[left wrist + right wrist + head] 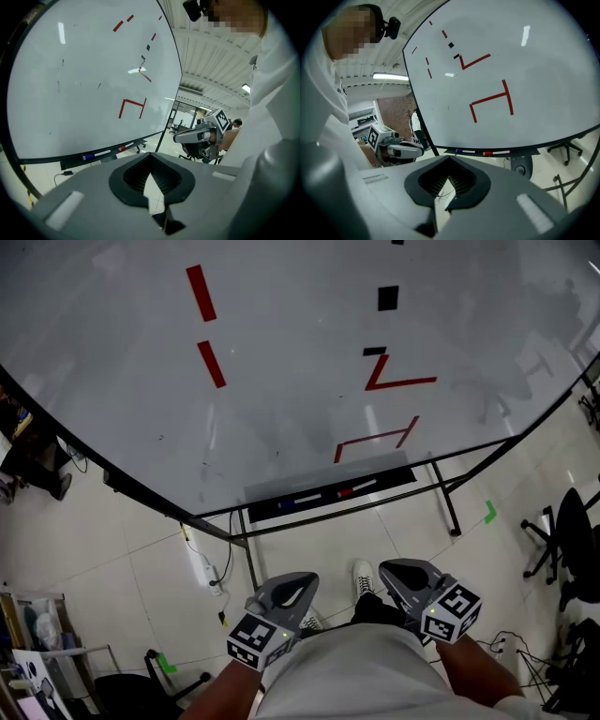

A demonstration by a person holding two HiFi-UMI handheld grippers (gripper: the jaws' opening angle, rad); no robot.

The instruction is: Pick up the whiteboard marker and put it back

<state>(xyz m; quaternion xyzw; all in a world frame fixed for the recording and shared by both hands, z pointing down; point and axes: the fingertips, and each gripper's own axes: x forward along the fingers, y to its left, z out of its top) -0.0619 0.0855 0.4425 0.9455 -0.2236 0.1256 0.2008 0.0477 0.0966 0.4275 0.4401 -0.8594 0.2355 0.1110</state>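
Note:
Two whiteboard markers lie end to end in the black tray (394, 478) under the whiteboard (281, 362): a blue-capped marker (292, 502) on the left and a red-capped marker (358, 489) on the right. The left gripper view shows the blue-capped marker (96, 154) and the red-capped marker (126, 146). They also appear in the right gripper view, blue-capped marker (464, 151) beside red-capped marker (497, 153). My left gripper (305, 579) and right gripper (389, 568) are held low near my waist, well short of the tray. Both are shut and hold nothing.
The whiteboard carries red strokes (384, 439) and black marks (387, 298). Its black stand legs (448, 502) reach onto the tiled floor. A white power strip (204, 570) lies by the left leg. Office chairs (567, 540) stand at the right, and clutter (37, 643) at the lower left.

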